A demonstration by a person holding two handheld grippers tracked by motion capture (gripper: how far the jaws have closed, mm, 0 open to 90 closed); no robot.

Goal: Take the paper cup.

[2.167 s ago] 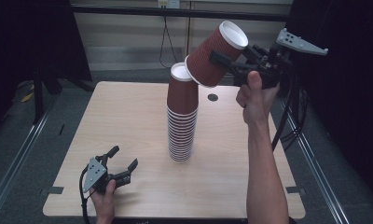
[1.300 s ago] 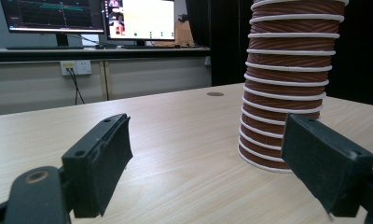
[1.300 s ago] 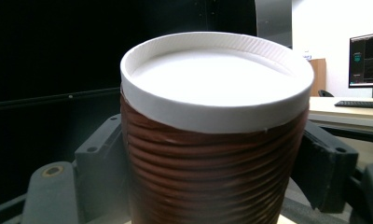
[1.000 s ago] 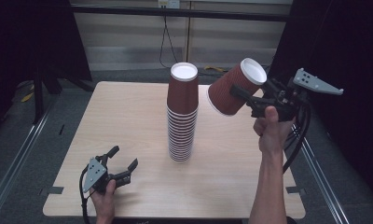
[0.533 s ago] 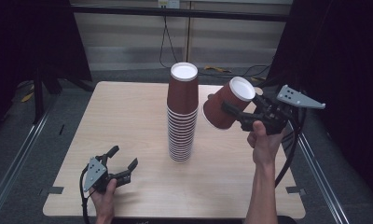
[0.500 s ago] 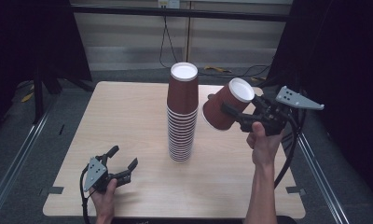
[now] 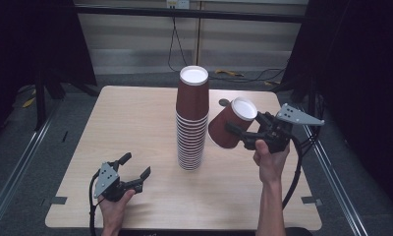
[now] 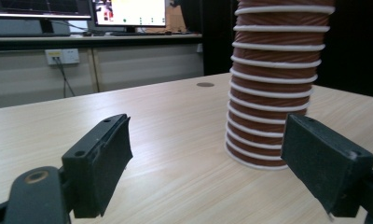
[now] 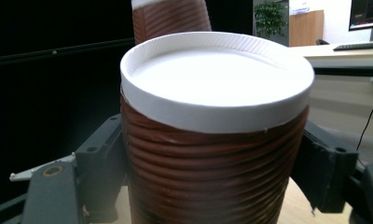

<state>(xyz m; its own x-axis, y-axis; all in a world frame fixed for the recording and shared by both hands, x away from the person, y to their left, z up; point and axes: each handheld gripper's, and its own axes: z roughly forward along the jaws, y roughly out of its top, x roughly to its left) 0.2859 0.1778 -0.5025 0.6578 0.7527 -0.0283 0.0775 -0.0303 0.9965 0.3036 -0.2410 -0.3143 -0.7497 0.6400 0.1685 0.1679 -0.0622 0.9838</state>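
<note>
A tall stack of brown ribbed paper cups stands upside down at the middle of the wooden table; its white-rimmed lower part rises in the left gripper view. My right gripper is shut on one more brown cup, tilted with its white base up, in the air just right of the stack and apart from it. In the right gripper view this cup sits between both jaws. My left gripper rests low near the table's front left, open and empty.
A small dark round spot marks the table behind the held cup. Cables lie on the floor beyond the far edge. Metal rails run along both sides of the table. Monitors stand on a desk in the background.
My right hand has come down with the cup, from beside the top of the stack to beside its upper middle. The left gripper has stayed where it was.
</note>
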